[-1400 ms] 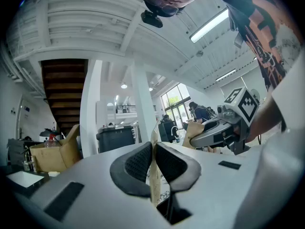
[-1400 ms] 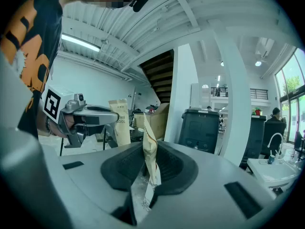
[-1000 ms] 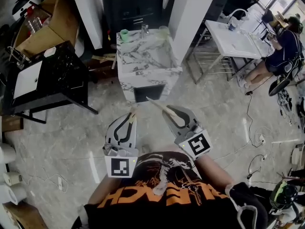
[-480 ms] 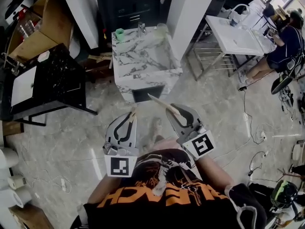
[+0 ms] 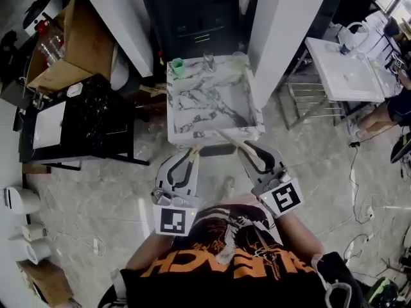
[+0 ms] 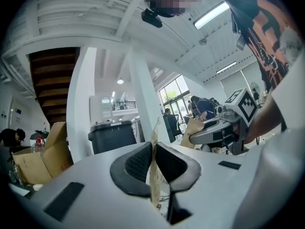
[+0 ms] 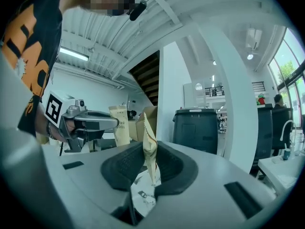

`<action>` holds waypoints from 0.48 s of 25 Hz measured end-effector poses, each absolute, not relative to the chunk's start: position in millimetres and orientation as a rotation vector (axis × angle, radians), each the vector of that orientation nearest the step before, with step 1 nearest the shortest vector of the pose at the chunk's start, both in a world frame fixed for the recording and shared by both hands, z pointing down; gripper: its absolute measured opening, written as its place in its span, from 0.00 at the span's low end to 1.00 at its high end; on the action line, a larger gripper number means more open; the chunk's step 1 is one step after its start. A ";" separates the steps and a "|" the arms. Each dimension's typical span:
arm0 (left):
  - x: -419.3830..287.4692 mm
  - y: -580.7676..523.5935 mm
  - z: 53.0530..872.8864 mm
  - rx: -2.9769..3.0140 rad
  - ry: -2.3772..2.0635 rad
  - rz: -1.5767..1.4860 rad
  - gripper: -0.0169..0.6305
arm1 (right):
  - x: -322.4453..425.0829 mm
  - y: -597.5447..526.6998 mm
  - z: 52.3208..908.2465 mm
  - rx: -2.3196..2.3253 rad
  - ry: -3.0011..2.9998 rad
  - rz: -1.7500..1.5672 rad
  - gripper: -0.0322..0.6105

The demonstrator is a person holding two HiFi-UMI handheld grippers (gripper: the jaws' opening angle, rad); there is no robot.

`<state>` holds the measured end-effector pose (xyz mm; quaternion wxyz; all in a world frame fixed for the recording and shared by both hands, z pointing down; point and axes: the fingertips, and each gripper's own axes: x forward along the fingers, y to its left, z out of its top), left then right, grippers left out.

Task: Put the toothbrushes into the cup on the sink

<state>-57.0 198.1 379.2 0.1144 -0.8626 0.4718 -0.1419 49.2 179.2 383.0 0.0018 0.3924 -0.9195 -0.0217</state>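
A marble sink (image 5: 212,101) stands ahead with a green cup (image 5: 177,64) on its back left corner, beside the tap (image 5: 208,59). My left gripper (image 5: 192,154) is shut on a paper-wrapped toothbrush (image 5: 194,153), just short of the sink's front edge. My right gripper (image 5: 246,149) is shut on a second wrapped toothbrush (image 5: 230,140), whose tip reaches over that edge. In the left gripper view, the pads (image 6: 138,163) pinch the beige packet (image 6: 153,175). In the right gripper view, the packet (image 7: 148,151) stands upright between the pads (image 7: 125,165).
A black cabinet (image 5: 77,114) and an open cardboard box (image 5: 70,43) stand left of the sink. White pillars (image 5: 282,24) flank a dark unit (image 5: 192,11) behind it. A metal rack (image 5: 308,95) and white table (image 5: 347,69) are at the right. Cables lie on the floor.
Both grippers have moved forward together towards the sink, which now sits closer in the head view. Each still holds its wrapped toothbrush.
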 end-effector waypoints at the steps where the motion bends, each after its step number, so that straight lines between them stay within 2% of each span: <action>1: -51.1 183.9 377.0 -2.522 1.404 -0.424 0.10 | 55.4 163.6 382.5 1.220 -2.897 -0.054 0.18; 6: -35.0 134.8 365.0 -2.476 1.485 -0.377 0.10 | 77.3 109.9 384.4 1.165 -2.901 -0.025 0.18; 12: -47.6 110.1 365.0 -2.408 1.554 -0.372 0.10 | 75.2 78.3 400.6 1.088 -2.905 -0.035 0.18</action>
